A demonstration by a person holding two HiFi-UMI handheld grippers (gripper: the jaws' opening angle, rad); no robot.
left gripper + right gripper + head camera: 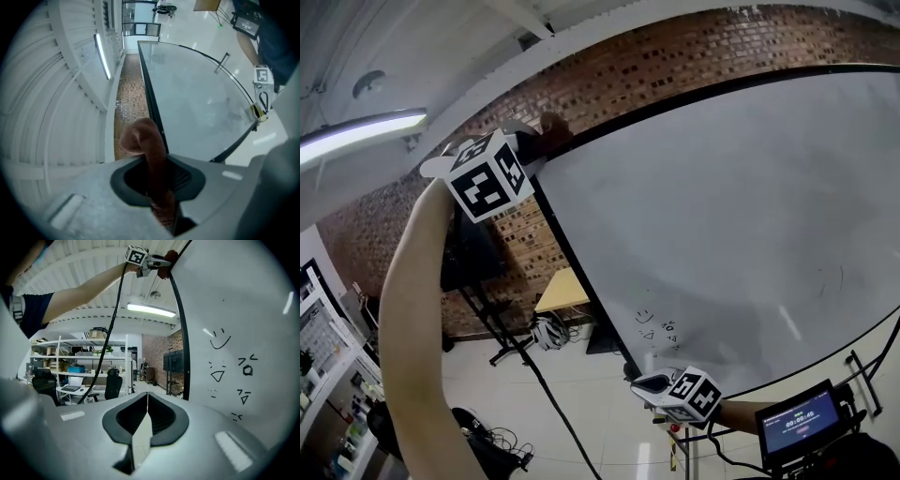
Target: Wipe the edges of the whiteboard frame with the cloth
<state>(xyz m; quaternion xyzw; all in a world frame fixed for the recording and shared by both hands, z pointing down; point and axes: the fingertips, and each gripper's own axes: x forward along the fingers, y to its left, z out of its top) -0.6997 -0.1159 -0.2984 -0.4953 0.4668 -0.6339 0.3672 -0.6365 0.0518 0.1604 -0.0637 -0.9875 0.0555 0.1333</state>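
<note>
The left claw (157, 187) is clamped on the brown cloth (143, 138), which sits at the upper corner of the whiteboard frame (151, 101), at 11 o'clock of the board in the head view. The right claw (146, 416) is closed on nothing, low at 6 o'clock. The wiping seems to be at that corner. No edge shows whether it is already clean, so the long runs probably remain.

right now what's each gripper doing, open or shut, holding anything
Left gripper: shut on the brown cloth.
Right gripper: shut, nothing between its jaws.
</note>
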